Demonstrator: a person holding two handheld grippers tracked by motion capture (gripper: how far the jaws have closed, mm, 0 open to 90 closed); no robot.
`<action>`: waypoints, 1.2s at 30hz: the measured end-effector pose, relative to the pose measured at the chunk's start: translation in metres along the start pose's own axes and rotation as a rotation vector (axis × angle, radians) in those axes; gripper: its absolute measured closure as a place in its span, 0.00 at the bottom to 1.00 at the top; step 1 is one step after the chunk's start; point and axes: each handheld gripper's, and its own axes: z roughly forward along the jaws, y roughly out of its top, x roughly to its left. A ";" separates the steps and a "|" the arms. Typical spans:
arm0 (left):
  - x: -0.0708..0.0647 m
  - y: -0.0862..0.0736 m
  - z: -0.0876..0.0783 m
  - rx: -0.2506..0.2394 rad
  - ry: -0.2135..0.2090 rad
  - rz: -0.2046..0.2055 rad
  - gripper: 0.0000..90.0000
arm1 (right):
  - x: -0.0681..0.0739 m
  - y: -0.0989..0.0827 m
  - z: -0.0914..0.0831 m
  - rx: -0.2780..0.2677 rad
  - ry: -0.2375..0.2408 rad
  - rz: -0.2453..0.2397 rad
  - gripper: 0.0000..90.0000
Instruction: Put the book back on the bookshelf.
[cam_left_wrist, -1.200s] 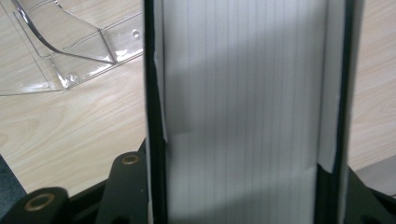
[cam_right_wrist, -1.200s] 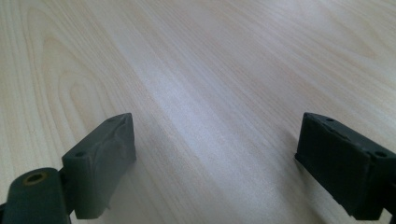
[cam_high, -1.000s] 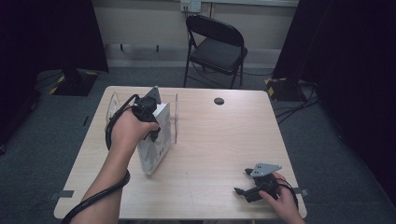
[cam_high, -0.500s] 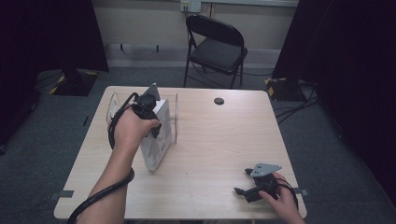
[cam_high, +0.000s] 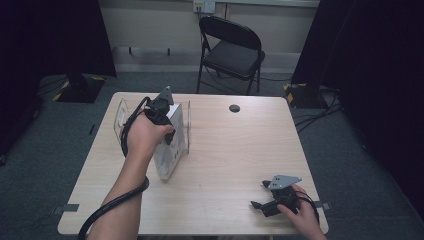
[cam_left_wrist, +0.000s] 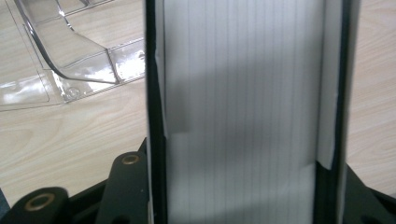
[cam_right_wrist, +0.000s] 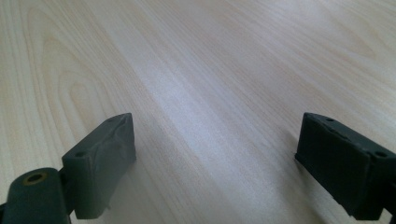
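Note:
My left gripper (cam_high: 167, 125) is shut on a thick white block (cam_high: 169, 150), which stands tilted with its lower corner near the table (cam_high: 235, 160). In the left gripper view the block (cam_left_wrist: 243, 116) is squeezed between the two black fingers (cam_left_wrist: 150, 93), showing fine lines like page edges. A clear plastic holder (cam_high: 121, 114) stands around and behind the block; a part of this holder (cam_left_wrist: 70, 60) lies on the wood. My right gripper (cam_high: 264, 197) rests near the table's front right corner. Its jaws (cam_right_wrist: 219, 154) stand open over bare wood.
A small black round disc (cam_high: 234, 108) lies near the table's far edge. A black folding chair (cam_high: 231, 50) stands beyond the table. Cables and dark curtains flank both sides on the floor. The left gripper's cable (cam_high: 112, 207) trails off the front edge.
The left hand has shifted slightly with the white block still in its grip. The right gripper has stayed in place.

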 end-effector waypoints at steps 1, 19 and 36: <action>0.000 0.001 0.000 0.003 -0.001 -0.009 0.59 | 0.000 0.000 0.000 0.000 0.000 0.000 0.12; 0.005 0.015 0.004 -0.005 -0.009 -0.040 0.59 | 0.000 0.000 0.000 0.000 0.000 0.002 0.12; 0.004 0.028 0.013 -0.011 0.001 -0.073 0.59 | 0.000 0.000 0.000 0.002 0.000 0.004 0.12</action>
